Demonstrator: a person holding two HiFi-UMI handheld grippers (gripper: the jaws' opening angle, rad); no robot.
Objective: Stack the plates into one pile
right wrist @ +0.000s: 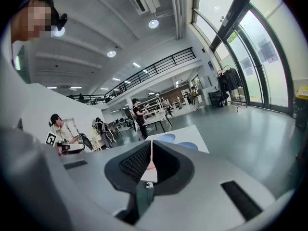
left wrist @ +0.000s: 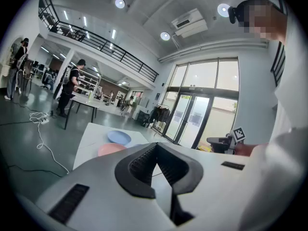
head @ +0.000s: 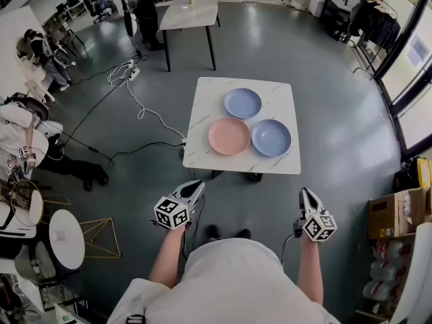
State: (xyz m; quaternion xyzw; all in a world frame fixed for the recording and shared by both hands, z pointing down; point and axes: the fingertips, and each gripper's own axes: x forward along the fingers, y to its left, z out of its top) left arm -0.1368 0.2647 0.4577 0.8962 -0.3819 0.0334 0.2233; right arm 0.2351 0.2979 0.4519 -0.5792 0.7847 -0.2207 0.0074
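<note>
Three plates lie apart on a white marble-top table (head: 202, 155): a blue plate (head: 242, 102) at the far side, a pink plate (head: 229, 136) at the near left, and another blue plate (head: 271, 138) at the near right. My left gripper (head: 197, 187) and right gripper (head: 305, 195) hang well short of the table, over the floor, both shut and empty. In the left gripper view the far blue plate (left wrist: 119, 137) and pink plate (left wrist: 110, 149) show beyond the closed jaws. The right gripper view shows two blue plates (right wrist: 167, 138) past its shut jaws.
White cables (head: 138, 106) trail across the grey floor left of the table. A second table (head: 190, 12) stands farther back with a person beside it. People sit at the left. A cardboard box (head: 395, 214) and a glass wall are at the right.
</note>
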